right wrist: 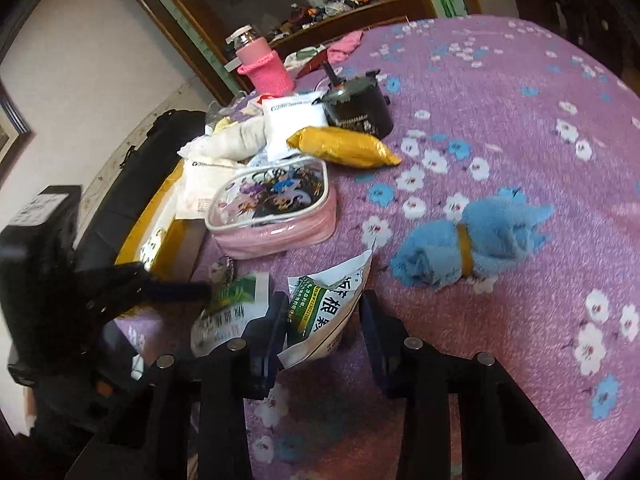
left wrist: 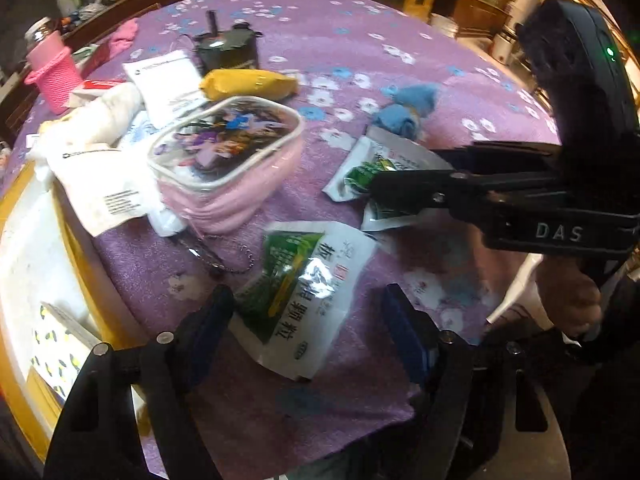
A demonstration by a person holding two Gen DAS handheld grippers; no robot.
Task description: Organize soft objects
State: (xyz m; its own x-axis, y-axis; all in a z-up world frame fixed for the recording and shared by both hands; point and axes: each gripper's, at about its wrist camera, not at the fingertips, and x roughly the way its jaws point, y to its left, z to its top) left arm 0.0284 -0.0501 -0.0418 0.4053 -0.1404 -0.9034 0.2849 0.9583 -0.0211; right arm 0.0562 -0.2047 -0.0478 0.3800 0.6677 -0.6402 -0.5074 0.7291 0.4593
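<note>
Right wrist view: a green-and-white foil sachet (right wrist: 324,316) is straddled, not yet pinched, by the right tongs (right wrist: 322,328); slippage is risked. Left tongs (left wrist: 308,320) are released.

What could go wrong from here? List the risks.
1. The right gripper straddles only a corner of the green-and-white foil sachet; the glossy packet may slip out.
2. The left gripper straddles a second green-and-white sachet close by, so the tools could collide.
3. A thin metal ball chain lies beside that sachet and might snag.
</note>
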